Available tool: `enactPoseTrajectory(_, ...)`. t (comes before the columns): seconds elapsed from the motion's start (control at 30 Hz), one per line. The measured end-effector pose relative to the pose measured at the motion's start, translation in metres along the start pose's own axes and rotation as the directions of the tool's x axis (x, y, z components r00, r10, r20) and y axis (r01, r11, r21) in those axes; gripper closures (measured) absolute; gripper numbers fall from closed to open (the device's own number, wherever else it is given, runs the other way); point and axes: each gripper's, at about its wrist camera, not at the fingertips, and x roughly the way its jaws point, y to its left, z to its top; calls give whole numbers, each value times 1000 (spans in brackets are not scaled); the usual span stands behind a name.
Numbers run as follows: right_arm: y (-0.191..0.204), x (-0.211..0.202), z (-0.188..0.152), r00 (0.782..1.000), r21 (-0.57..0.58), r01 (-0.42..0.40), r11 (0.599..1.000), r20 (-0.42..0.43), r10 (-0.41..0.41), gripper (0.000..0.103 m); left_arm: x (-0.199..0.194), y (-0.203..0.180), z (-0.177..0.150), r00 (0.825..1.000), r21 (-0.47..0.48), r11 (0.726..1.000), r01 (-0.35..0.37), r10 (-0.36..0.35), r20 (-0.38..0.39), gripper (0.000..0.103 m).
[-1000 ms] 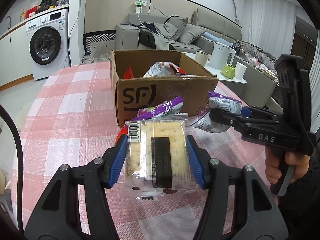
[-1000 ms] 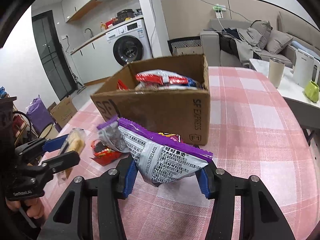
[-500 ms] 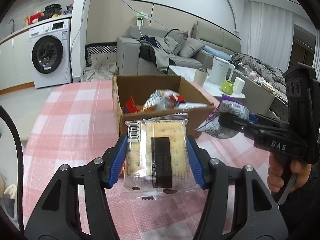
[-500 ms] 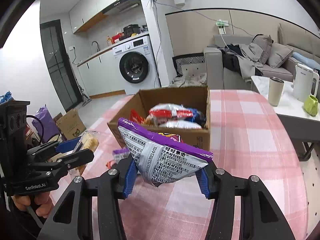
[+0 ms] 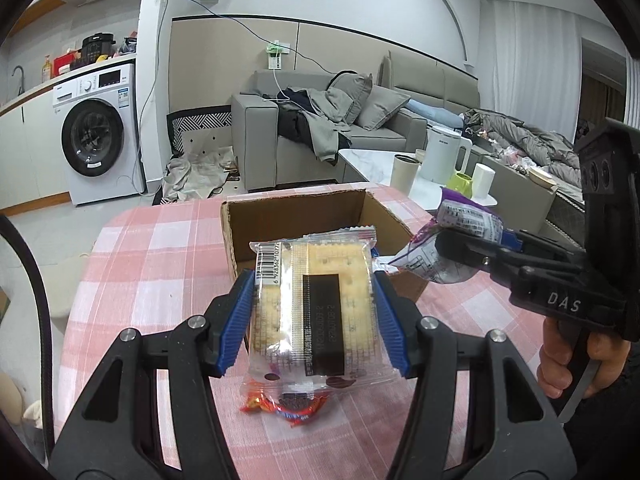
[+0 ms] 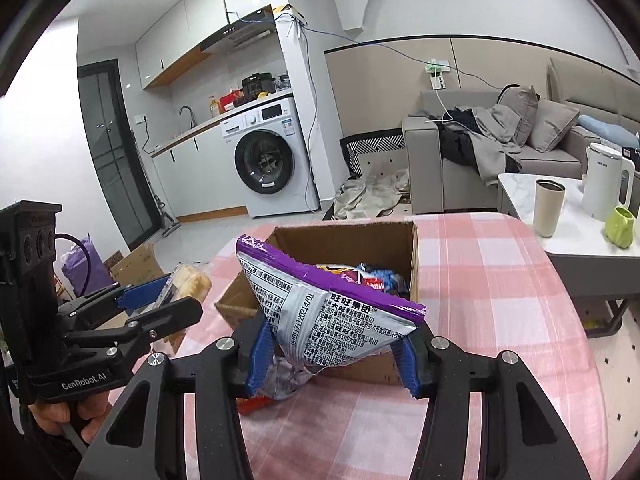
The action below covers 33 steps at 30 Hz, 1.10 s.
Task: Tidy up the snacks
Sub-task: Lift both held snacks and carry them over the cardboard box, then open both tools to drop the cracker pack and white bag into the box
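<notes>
Pink-checked counter [image 5: 152, 280] carries the open box [image 5: 300, 216] just ahead of both tools: left tool [image 5: 312, 320] clamps a cracker pack [image 5: 316, 304], right tool [image 6: 332, 354] clamps a purple bag [image 6: 332, 320] nearer the opening

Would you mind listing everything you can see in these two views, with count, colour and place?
cracker pack: 1, clear wrap, pale crackers, in the left gripper
purple snack bag: 1, purple and silver, in the right gripper
cardboard box: 1, brown, open, on the table, snacks inside
red wrapper: 1, red, on the table below the cracker pack
table: 1, pink and white check cloth
washing machine: 1, white, far left
sofa: 1, grey, behind the table
kettle: 1, white, side table
green cup: 1, beside the kettle
left gripper: black, blue pads, shut
right gripper: black, blue pads, shut
</notes>
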Motion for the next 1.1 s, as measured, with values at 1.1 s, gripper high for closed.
enactPoseTrajectory(1.1, -25, 84, 33, 1000, 46, 19, 999, 7, -19, 51, 115, 28, 42, 997, -3, 997, -77, 77, -1, 48)
